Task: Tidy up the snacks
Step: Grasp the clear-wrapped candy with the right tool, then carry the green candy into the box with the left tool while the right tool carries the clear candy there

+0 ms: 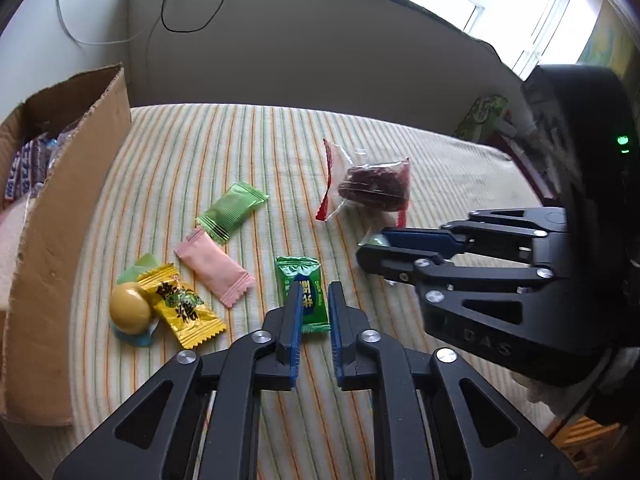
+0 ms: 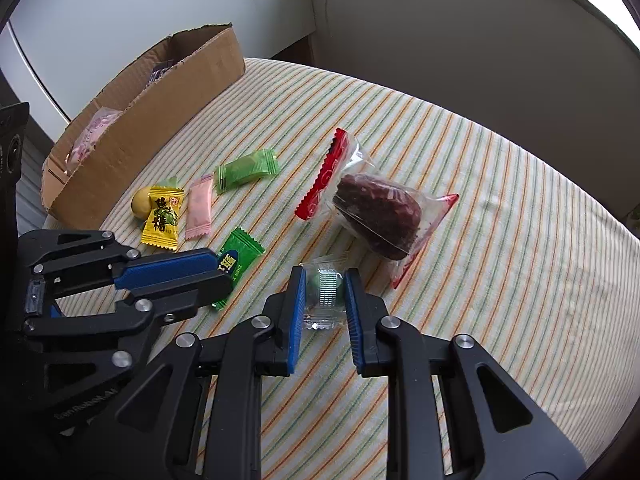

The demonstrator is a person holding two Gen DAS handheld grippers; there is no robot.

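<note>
Loose snacks lie on a striped cloth (image 1: 440, 168). My left gripper (image 1: 316, 296) is shut on a dark green candy with a blue label (image 1: 306, 280), its blue pads against the wrapper's sides; it also appears in the right wrist view, left gripper (image 2: 224, 270), green candy (image 2: 240, 254). My right gripper (image 2: 326, 280) is shut on a small clear-wrapped pale green candy (image 2: 326, 290). From the left wrist view the right gripper (image 1: 362, 250) reaches in from the right, with that candy (image 1: 374, 240) at its tips. Both candies are at cloth level.
An open cardboard box (image 1: 60, 240) with packets inside stands at the left. On the cloth lie a clear and red packet of dried dates (image 2: 376, 212), a light green packet (image 2: 248, 170), a pink packet (image 2: 199, 208), a yellow candy (image 2: 162, 216) and a round yellow sweet (image 2: 138, 204).
</note>
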